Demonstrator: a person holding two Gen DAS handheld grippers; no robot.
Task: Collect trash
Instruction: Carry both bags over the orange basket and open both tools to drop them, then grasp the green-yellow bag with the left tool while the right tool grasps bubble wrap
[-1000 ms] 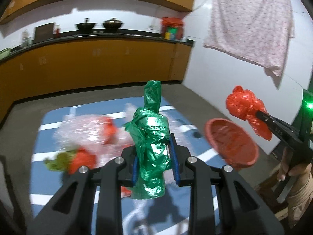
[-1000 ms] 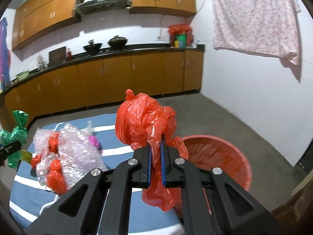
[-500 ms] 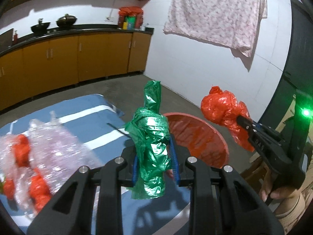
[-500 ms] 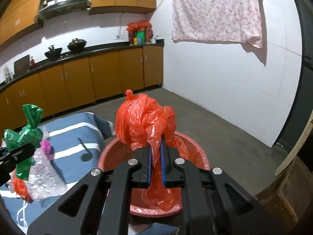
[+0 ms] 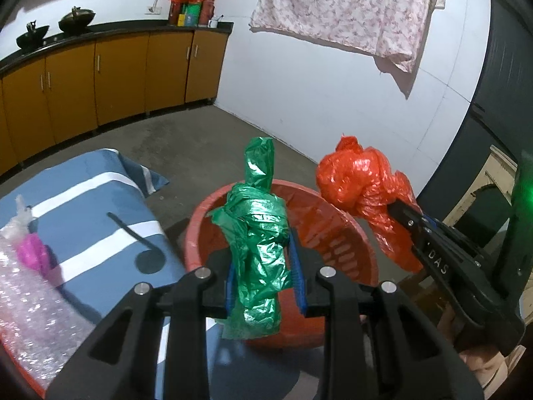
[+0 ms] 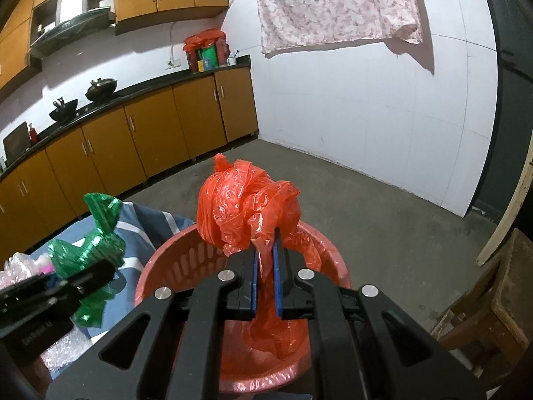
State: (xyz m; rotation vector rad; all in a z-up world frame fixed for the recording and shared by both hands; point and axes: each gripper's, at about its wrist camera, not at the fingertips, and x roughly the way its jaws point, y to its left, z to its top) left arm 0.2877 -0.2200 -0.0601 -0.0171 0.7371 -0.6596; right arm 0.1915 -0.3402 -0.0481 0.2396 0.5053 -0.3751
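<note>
Your red basket (image 6: 186, 260) stands on the grey concrete floor (image 6: 366, 206) beside the blue striped cloth (image 5: 100, 206); what lies at its bottom you cannot tell, since the bags you hold cover it. Your left gripper (image 5: 263, 283) is clamped on a crumpled green plastic bag (image 5: 258, 233), held upright in front of the basket's near rim; your right gripper (image 6: 265, 280) is pinched tight on a crumpled red plastic bag (image 6: 243, 206), which hangs over the basket's opening. On the cloth lies a heap of bubble wrap (image 5: 30, 300) with a bit of pink plastic (image 5: 30, 250) in it. Orange cabinets (image 6: 150, 133) run along the far wall under a dark counter; a floral cloth (image 6: 333, 3) hangs on the white wall. Only your right view shows the upper cupboards and a wooden stool (image 6: 493, 303) at the right edge; only your left view shows your hand (image 5: 479, 363) under the right gripper.
</note>
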